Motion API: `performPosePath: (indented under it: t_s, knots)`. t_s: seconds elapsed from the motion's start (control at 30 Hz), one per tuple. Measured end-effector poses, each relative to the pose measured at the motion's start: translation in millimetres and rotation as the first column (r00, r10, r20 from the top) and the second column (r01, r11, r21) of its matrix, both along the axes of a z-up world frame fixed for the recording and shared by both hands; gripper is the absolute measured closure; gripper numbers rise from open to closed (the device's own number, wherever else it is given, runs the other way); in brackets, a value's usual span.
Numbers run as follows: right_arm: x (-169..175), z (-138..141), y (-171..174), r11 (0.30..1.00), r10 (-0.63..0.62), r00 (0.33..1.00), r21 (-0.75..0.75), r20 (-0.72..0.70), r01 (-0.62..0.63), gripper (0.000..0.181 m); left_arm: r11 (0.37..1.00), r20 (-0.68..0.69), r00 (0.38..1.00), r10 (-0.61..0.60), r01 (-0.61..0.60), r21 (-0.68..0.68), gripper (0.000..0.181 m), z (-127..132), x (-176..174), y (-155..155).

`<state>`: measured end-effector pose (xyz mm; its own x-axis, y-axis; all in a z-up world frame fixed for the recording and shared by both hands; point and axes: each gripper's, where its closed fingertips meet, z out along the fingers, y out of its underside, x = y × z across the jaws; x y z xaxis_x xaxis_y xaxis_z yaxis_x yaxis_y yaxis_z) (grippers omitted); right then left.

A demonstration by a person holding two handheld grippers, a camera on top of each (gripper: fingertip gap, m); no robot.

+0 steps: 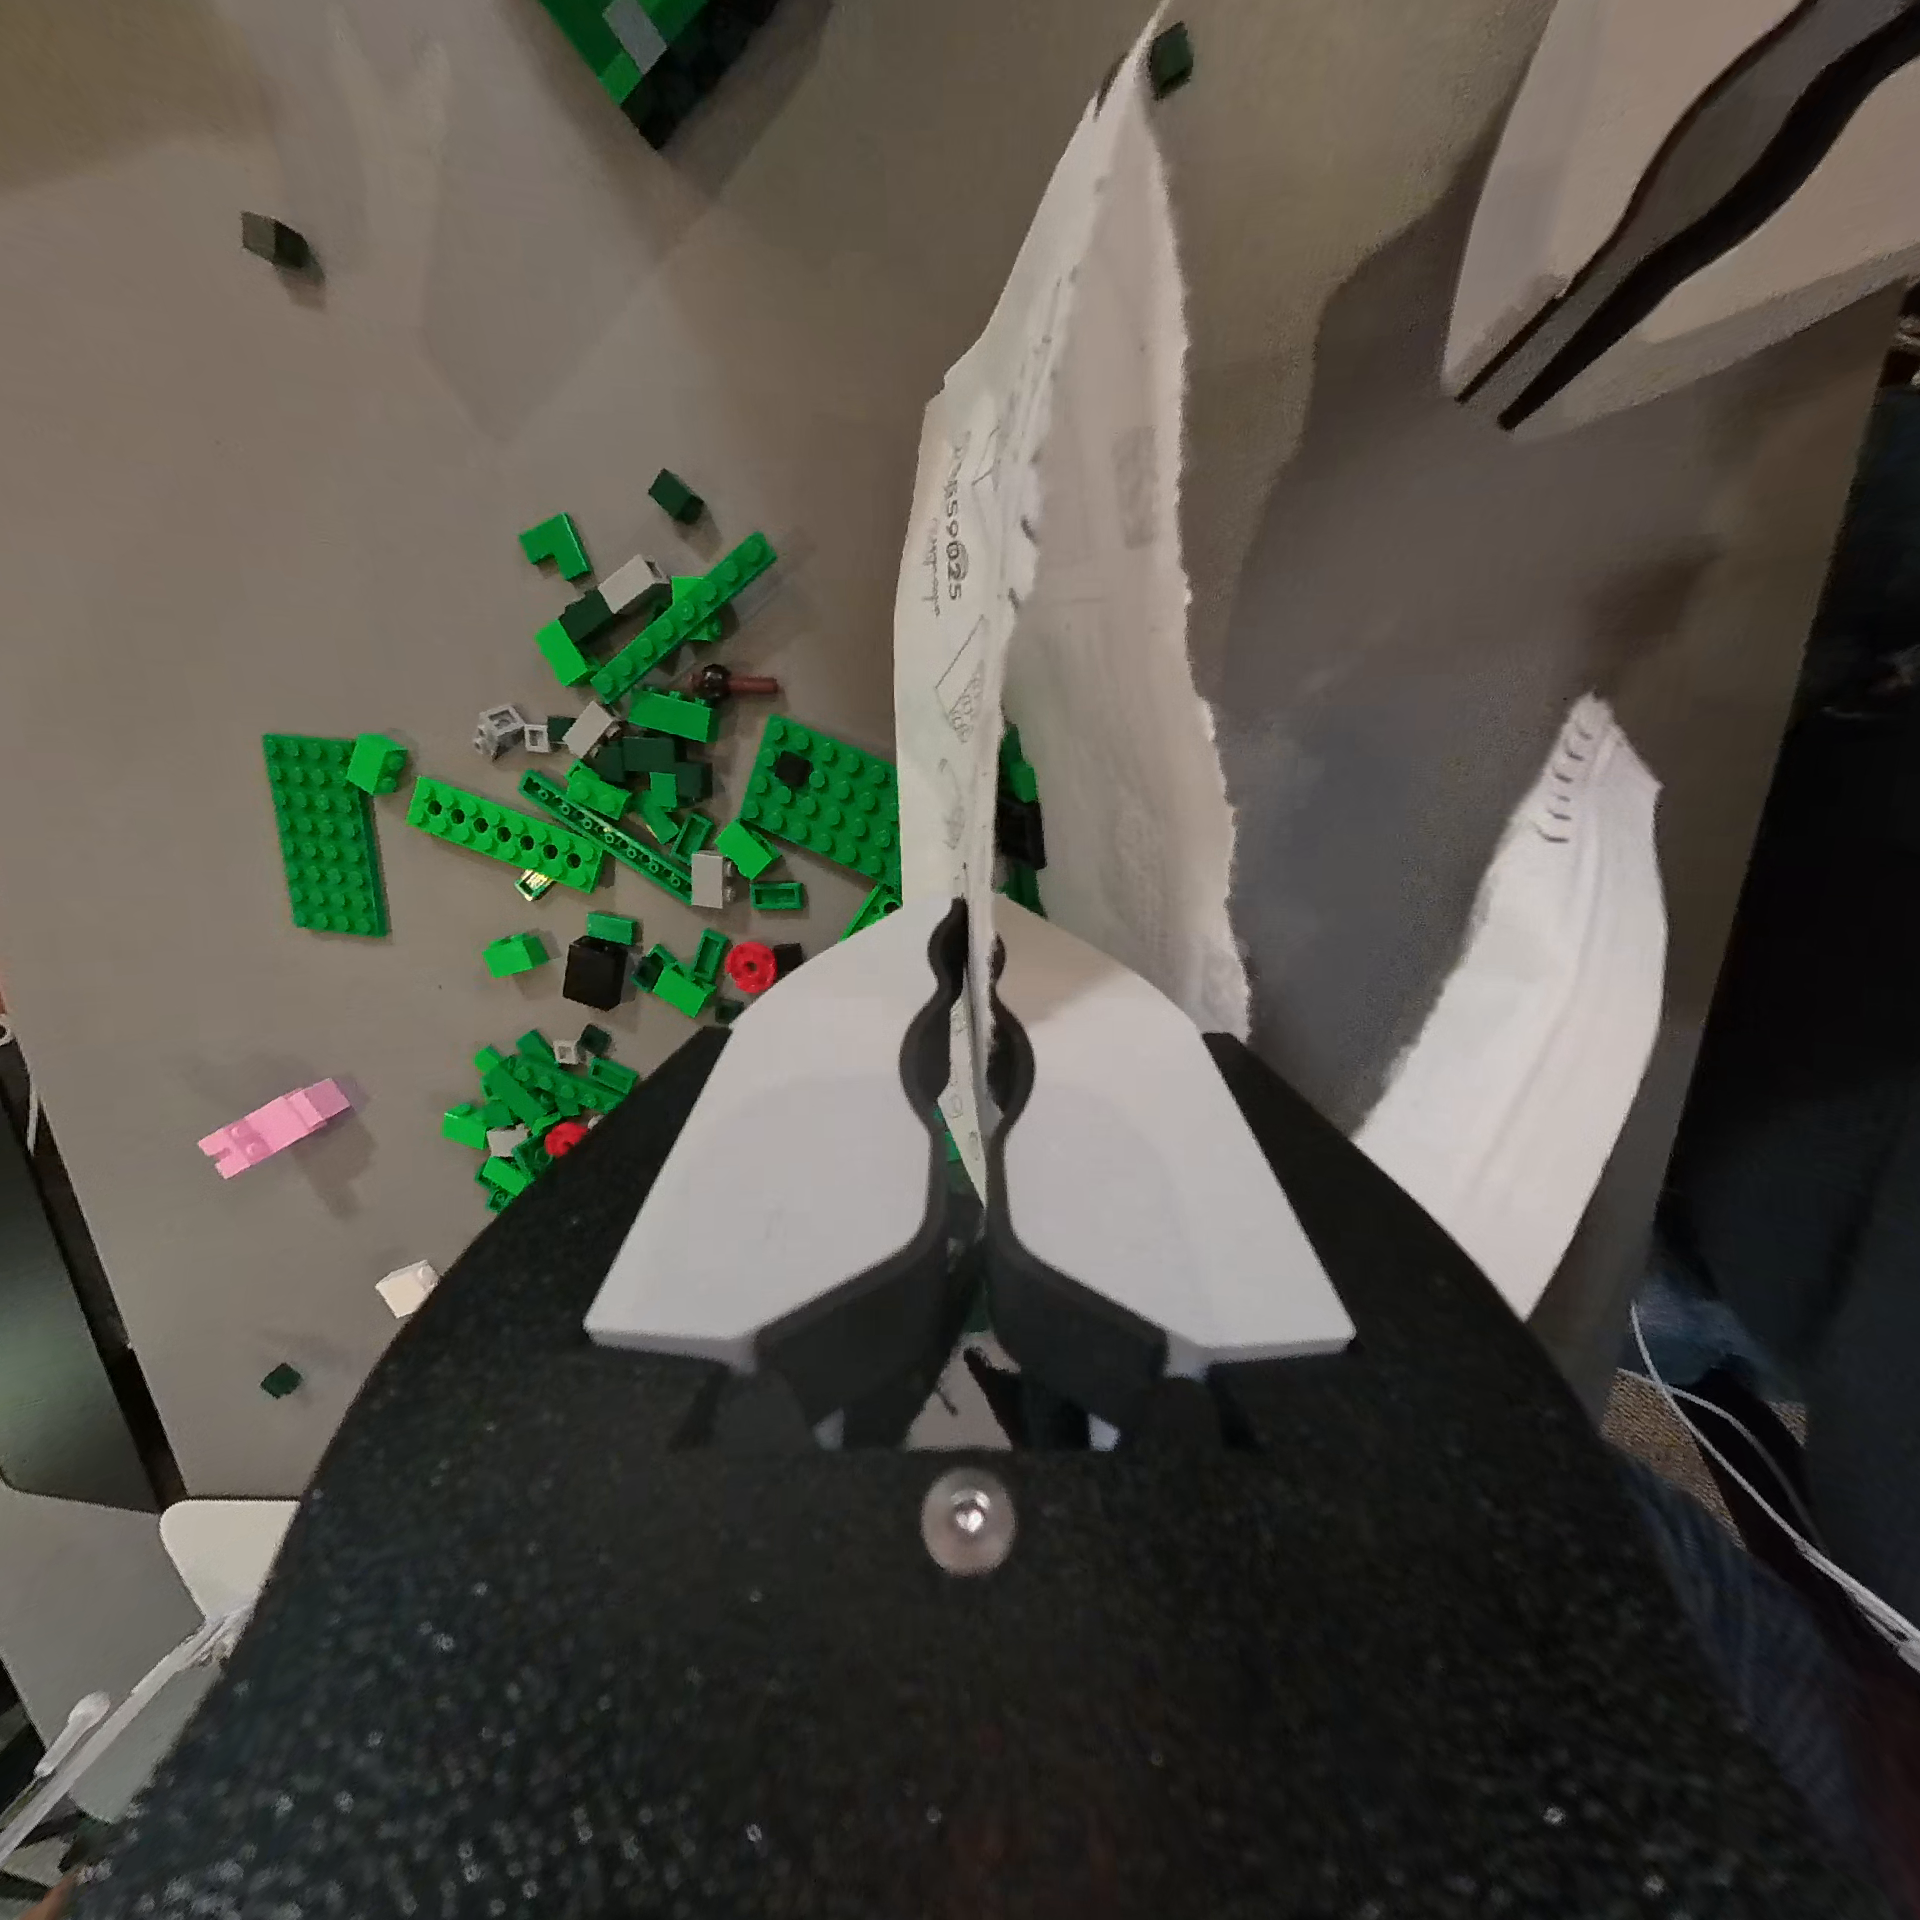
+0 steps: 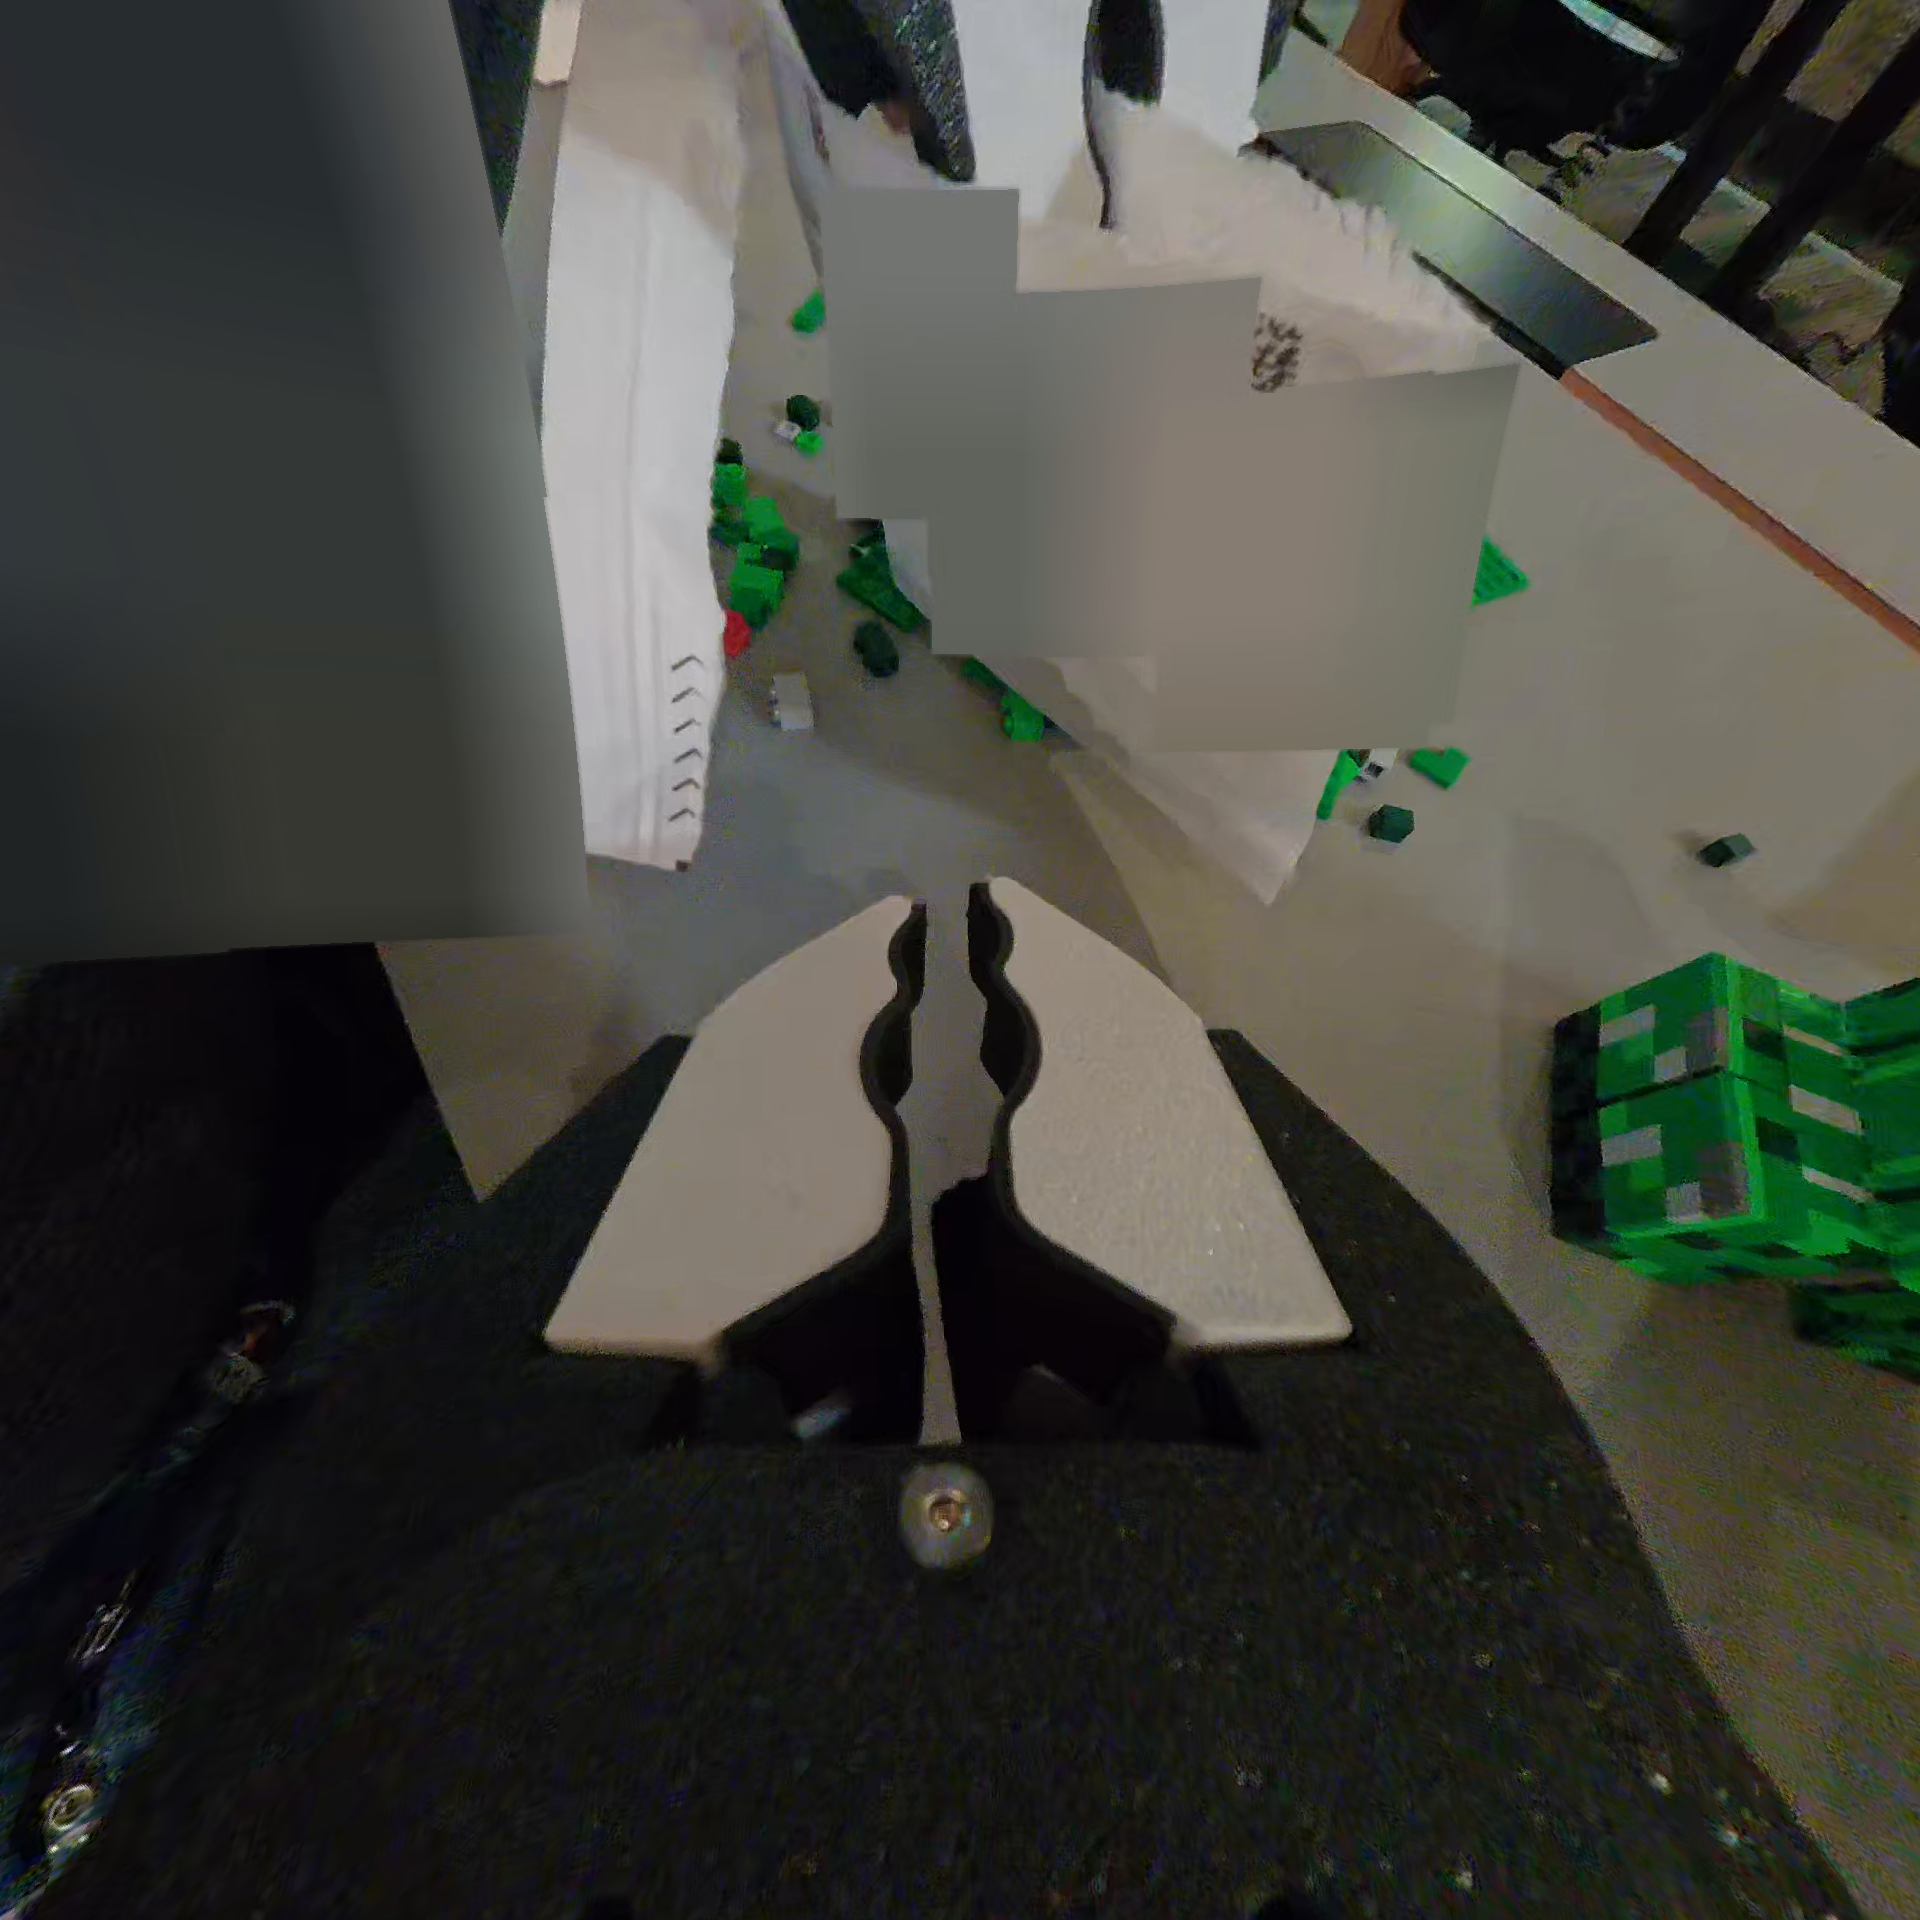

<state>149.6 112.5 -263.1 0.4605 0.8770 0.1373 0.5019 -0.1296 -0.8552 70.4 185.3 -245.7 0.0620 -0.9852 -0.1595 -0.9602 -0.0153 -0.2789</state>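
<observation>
1. Two fingers of the left gripper clamp a torn paper bag above loose green bricks on the bench.
2. Right gripper: fingers slightly parted, empty, near a built green block.

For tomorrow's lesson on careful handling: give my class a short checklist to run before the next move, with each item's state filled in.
1. Left gripper shut on the white paper bag: ok.
2. Bag lifted off the green bricks: ok at the held end; the far end cannot tell.
3. Right gripper empty, jaws slightly apart: ok.
4. Right gripper gripping the bag: not ok, it grips nothing.
5. Built green block apart from both grippers: ok.
6. Bag contents: cannot tell.
</observation>
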Motion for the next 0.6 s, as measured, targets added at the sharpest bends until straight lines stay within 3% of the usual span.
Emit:
performPosePath:
  t_s: [0.37,0.47,0.6]
  knots:
    - [-6,-6,-21,1.000,-0.024,0.999,-0.001,-0.040,0.023,0.173,1.000,0.031,0.999,-0.012,0.011,0.026,0.181,10,-5,-3]
    - [-6,0,-7,0.984,-0.117,0.989,0.127,-0.088,0.127,0.173,0.999,0.035,0.999,0.001,-0.003,0.041,0.181,14,-9,-1]
    - [-7,7,17,0.888,-0.248,0.956,0.359,-0.156,0.289,0.173,0.997,0.056,0.998,0.021,-0.025,0.074,0.181,22,-16,-1]
